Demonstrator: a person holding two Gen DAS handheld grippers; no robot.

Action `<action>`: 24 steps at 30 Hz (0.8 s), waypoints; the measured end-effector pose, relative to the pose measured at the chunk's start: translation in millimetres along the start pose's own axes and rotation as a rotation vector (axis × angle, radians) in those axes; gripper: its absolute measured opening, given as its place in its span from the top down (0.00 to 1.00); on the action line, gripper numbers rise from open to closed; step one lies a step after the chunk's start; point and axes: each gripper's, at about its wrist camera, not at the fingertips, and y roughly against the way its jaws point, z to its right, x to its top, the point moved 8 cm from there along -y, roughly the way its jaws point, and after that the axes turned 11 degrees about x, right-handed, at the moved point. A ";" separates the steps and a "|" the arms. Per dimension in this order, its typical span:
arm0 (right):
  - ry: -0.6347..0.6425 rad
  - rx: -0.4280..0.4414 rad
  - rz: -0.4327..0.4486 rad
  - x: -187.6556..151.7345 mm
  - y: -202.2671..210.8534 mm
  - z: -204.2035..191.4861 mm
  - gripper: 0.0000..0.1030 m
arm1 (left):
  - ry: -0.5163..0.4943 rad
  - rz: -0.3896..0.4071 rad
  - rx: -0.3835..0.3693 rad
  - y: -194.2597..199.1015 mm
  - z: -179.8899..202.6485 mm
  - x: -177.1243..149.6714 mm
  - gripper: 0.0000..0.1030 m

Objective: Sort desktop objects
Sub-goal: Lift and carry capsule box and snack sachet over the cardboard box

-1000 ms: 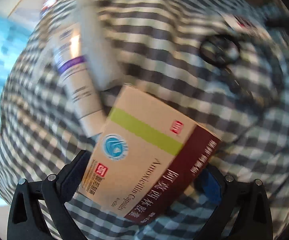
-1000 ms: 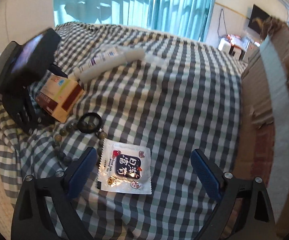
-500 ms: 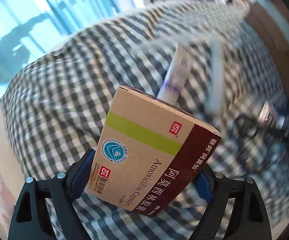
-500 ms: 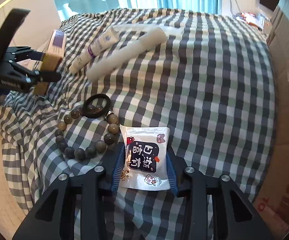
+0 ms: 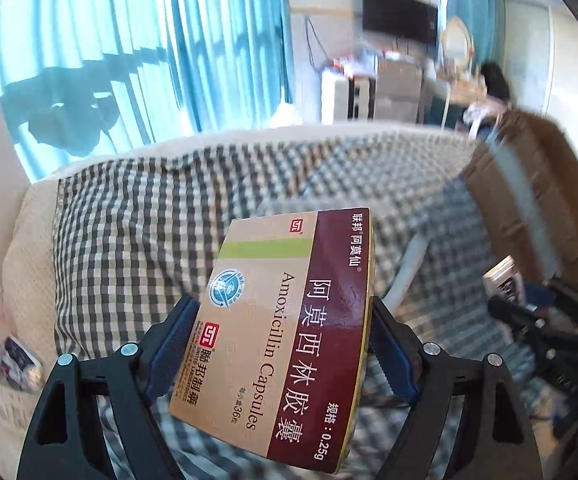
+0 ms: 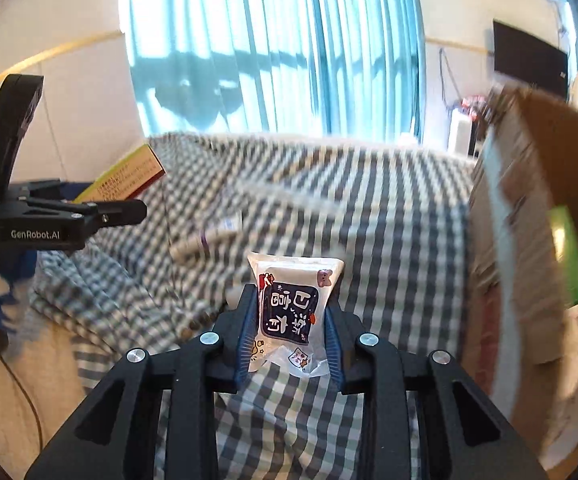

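Tan and maroon cardboard is filling the middle of your left wrist view: the amoxicillin box (image 5: 289, 332) is sitting between the blue pads (image 5: 171, 346) of your left gripper (image 5: 285, 344), which is holding it wide apart, one pad on each long edge, and the jaws are still closing on it. You are carrying the box tilted, clear above the checked cloth (image 5: 129, 248) that is covering the bed. A brown cardboard carton (image 5: 529, 208) is standing at the cloth's right edge, blurred. Teal curtains (image 5: 129, 60) are hanging behind the bed.

In your right wrist view, your right gripper (image 6: 291, 328) is pinching a white snack packet (image 6: 293, 304) with a dark label; the jaws are narrow and closing, both blue pads pressing the packet's sides. You are holding the packet upright, lifted off the checked cloth (image 6: 389, 240). Beyond it a white tube (image 6: 209, 236) with a purple band is lying on the cloth, blurred. At the left edge your left gripper (image 6: 121, 210) is showing side-on with the box (image 6: 129, 178) in it. The cardboard carton (image 6: 529, 200) is rising on the right.
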 end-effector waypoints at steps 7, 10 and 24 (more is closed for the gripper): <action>0.046 -0.004 0.134 30.6 51.7 -17.0 0.71 | 0.015 0.135 0.042 72.0 2.8 19.1 0.18; 0.062 -0.015 0.171 39.5 66.2 -23.0 0.71 | 0.000 0.219 0.133 100.0 10.3 24.1 0.18; 0.114 -0.066 0.373 71.7 159.2 -39.0 0.71 | 0.055 0.405 0.117 178.1 28.5 47.7 0.18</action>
